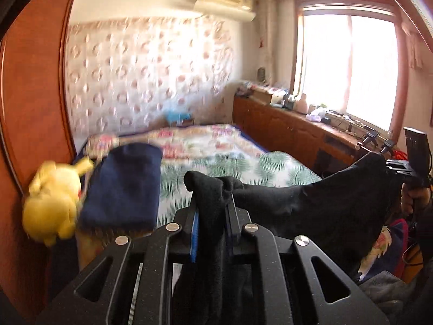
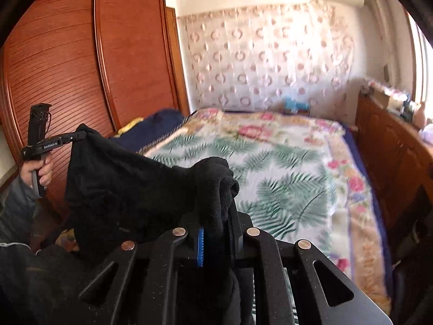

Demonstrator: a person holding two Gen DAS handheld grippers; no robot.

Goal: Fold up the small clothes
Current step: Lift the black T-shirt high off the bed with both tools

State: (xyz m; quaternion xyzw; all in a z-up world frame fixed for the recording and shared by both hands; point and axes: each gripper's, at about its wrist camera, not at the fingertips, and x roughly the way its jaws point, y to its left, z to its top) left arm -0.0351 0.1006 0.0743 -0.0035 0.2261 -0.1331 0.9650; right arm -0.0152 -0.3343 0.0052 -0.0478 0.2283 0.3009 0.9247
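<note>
A black garment (image 1: 324, 205) hangs stretched in the air between my two grippers, above the bed. In the left wrist view my left gripper (image 1: 212, 200) is shut on one bunched corner of it, and cloth trails down between the fingers. At the far right, my right gripper (image 1: 397, 166) pinches the other corner. In the right wrist view my right gripper (image 2: 216, 216) is shut on a bunched fold of the black garment (image 2: 121, 184). My left gripper (image 2: 78, 135) holds the far corner at the left, gripped by a hand (image 2: 40, 173).
The bed (image 1: 243, 162) carries a leaf-and-flower blanket (image 2: 284, 176). A folded navy cloth (image 1: 124, 184) and a yellow plush toy (image 1: 51, 203) lie at its left side. A wooden wardrobe (image 2: 81, 54) stands left; a cluttered wooden sideboard (image 1: 284, 127) runs under the window (image 1: 349, 67).
</note>
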